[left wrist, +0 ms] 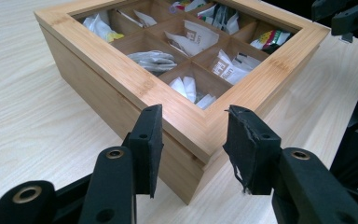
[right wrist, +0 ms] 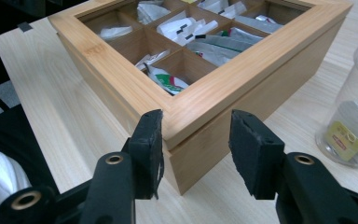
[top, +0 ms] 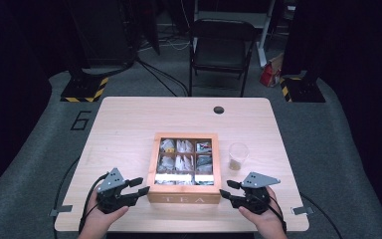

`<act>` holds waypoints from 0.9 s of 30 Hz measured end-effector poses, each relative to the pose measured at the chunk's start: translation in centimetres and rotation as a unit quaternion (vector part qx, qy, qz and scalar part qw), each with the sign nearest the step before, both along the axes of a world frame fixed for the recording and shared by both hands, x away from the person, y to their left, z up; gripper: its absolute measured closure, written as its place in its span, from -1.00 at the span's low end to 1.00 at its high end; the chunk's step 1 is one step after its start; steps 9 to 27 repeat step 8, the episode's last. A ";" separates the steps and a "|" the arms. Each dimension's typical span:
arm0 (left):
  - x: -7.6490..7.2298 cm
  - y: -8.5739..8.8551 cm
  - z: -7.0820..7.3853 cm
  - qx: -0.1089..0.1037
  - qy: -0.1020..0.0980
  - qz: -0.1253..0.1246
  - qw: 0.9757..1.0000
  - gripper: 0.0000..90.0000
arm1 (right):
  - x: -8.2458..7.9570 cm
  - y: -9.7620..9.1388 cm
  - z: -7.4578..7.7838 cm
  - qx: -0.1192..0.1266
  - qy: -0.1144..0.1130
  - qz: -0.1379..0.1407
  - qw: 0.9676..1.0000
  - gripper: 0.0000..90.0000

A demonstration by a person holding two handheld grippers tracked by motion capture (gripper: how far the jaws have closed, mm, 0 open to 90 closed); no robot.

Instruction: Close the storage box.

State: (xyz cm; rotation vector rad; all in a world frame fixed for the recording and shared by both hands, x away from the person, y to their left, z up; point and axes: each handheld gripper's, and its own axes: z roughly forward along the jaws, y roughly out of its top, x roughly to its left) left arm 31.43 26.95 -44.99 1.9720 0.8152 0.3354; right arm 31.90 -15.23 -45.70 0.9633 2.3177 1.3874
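From the high view, the tea box [top: 184,169] sits mid-surface between both claws; in the left gripper view the left claw [left wrist: 193,140] gapes astride its near corner, untouching, the right claw [right wrist: 196,140] likewise, so closing on the lid likely comes next.

A clear plastic cup [top: 238,156] stands on the pale wood table [top: 129,119], with something yellowish lying at its bottom. Near the table's far edge is a round dark hole [top: 219,109]. Beyond it a black folding chair [top: 222,50] faces the table, cables [top: 161,74] trail across the grey floor, and two stand bases with yellow-black stripes [top: 84,89] sit either side.
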 end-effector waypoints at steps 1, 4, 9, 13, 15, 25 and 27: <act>0.0 -0.1 -0.1 -0.003 -0.002 0.006 1.000 0.20 | 0.1 0.0 -0.1 0.009 0.003 -0.004 1.000 0.15; 0.1 0.1 -0.2 -0.008 0.004 0.012 1.000 0.10 | 0.2 0.0 -0.3 0.015 0.002 -0.002 1.000 0.09; 0.4 0.3 -0.3 -0.011 0.003 0.019 1.000 0.09 | 0.3 0.0 -0.2 0.019 -0.006 -0.005 1.000 0.03; 0.4 0.3 -0.3 -0.011 0.003 0.019 1.000 0.09 | 0.3 0.0 -0.2 0.019 -0.006 -0.005 1.000 0.03; 0.4 0.3 -0.3 -0.011 0.003 0.019 1.000 0.09 | 0.3 0.0 -0.2 0.019 -0.006 -0.005 1.000 0.03; 0.4 0.3 -0.3 -0.011 0.003 0.019 1.000 0.09 | 0.3 0.0 -0.2 0.019 -0.006 -0.005 1.000 0.03; 0.4 0.3 -0.3 -0.011 0.003 0.019 1.000 0.09 | 0.3 0.0 -0.2 0.019 -0.006 -0.005 1.000 0.03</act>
